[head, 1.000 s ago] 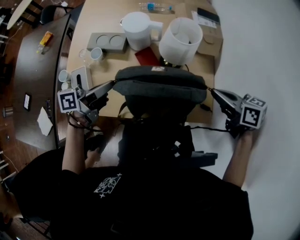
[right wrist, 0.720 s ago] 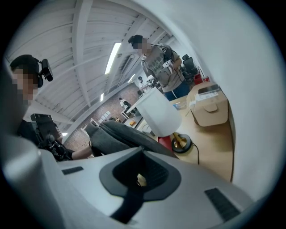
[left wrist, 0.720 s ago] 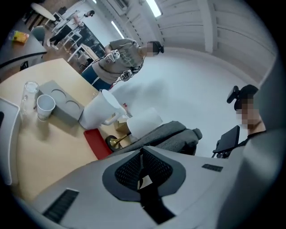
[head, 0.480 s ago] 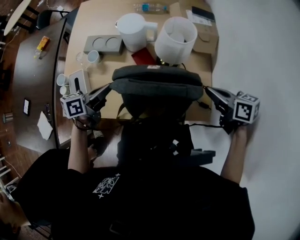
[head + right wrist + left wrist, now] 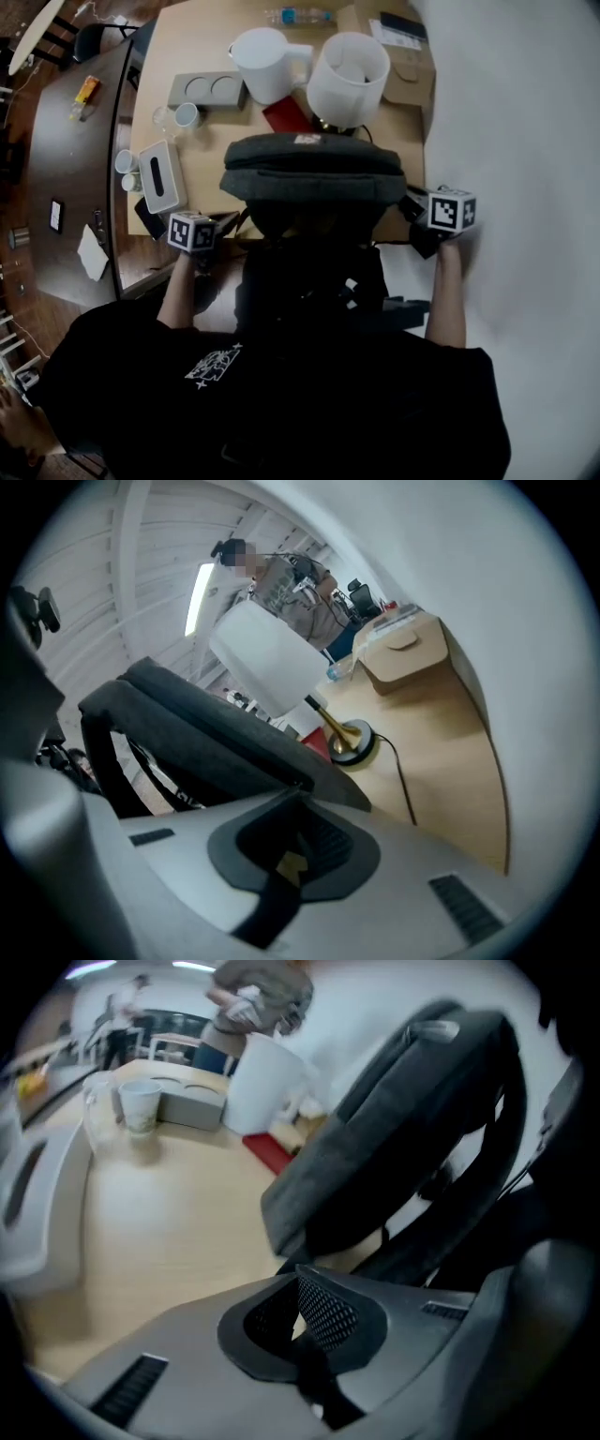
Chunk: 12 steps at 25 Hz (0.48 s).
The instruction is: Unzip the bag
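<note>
A grey bag [image 5: 314,169] stands upright at the near edge of the counter [image 5: 216,131], right in front of the person, its straps hanging over the edge. The left hand-held gripper [image 5: 302,1283] has its 2 jaws closed together with nothing between them, and their tips sit just short of the bag's lower left corner. The right hand-held gripper [image 5: 298,803] is closed too, its tips right up against the bag's right end where the seam runs out. Whether it pinches any fabric there cannot be told. Behind the bag stand a white jug [image 5: 262,61] and a lamp [image 5: 349,80] with a brass foot. To the left lie a grey tray [image 5: 208,90] with 2 round hollows and a tissue box [image 5: 159,176].
</note>
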Available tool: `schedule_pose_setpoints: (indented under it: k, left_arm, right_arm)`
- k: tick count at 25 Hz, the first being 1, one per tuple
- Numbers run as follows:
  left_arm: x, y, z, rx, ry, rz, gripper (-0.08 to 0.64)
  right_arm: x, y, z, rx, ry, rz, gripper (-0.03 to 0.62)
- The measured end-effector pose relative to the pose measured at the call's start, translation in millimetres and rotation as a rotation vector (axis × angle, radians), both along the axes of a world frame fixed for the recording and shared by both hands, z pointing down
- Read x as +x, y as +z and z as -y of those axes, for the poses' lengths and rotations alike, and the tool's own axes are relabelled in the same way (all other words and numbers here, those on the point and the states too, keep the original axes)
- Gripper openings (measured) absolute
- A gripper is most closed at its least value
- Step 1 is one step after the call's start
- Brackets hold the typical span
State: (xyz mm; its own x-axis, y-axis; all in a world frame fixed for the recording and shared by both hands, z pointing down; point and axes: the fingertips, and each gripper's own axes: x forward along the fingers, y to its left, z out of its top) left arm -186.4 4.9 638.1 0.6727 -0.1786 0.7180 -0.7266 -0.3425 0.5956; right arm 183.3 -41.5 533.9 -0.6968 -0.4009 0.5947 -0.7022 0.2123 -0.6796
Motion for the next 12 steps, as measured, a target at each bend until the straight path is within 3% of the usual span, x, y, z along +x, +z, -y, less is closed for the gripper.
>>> schedule_pose_setpoints:
  k: [2, 3, 6, 9, 12]
  left_arm:
    - [2.1, -14.5, 6.8, 0.056, -0.211, -0.169, -0.009]
    - [-0.1, -32.5, 20.5, 0.112, -0.272, -0.224, -0.011]
    - [2.8, -79.7, 47.4, 0.279, -0.260, -0.280, -0.011]
    - [3.0, -124.3, 59.1, 0.449, -0.258, -0.317, -0.009]
    - [6.0, -169.6, 66.8, 0.583, -0.254, -0.335, -0.009]
  right_arm:
    - [-0.1, 0.0, -1.4, 0.011, -0.001, -0.010, 0.012]
    - [-2.8, -0.8, -1.2, 0.022, -0.011, -0.023, 0.012]
    - [-3.9, -2.6, -5.6, 0.088, -0.058, -0.071, 0.014]
    - [-5.6, -14.4, -7.1, 0.239, -0.120, -0.143, 0.025]
    - [-7.4, -50.5, -11.4, 0.404, -0.139, -0.150, 0.151]
